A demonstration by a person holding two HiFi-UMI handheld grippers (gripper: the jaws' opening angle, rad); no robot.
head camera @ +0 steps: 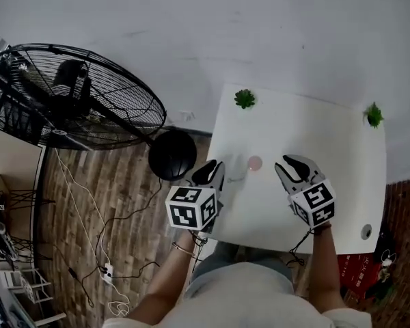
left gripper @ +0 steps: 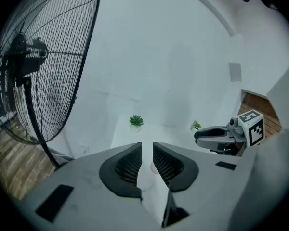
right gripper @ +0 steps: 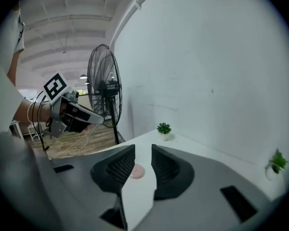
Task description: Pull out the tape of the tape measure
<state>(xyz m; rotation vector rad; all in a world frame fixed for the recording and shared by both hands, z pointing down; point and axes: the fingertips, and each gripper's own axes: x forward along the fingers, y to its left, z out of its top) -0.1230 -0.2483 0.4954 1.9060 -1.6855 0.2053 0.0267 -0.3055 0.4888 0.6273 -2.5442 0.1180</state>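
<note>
A small round pink tape measure [head camera: 255,163] lies on the white table [head camera: 328,149], with a thin loop trailing toward its left edge. My left gripper [head camera: 215,171] hovers over the table's left edge, just left of the tape measure. Its jaws stand a narrow gap apart with nothing between them [left gripper: 147,150]. My right gripper [head camera: 290,167] hovers to the right of the tape measure, also slightly open and empty [right gripper: 143,154]. Through each gap the tape measure [right gripper: 137,171] shows on the table below [left gripper: 154,167]. Neither gripper touches it.
A large black floor fan [head camera: 75,94] stands left of the table, its round base [head camera: 172,154] close to the table's corner. Two small green plants [head camera: 244,99] [head camera: 374,115] sit at the far corners. Cables [head camera: 102,251] run across the wooden floor.
</note>
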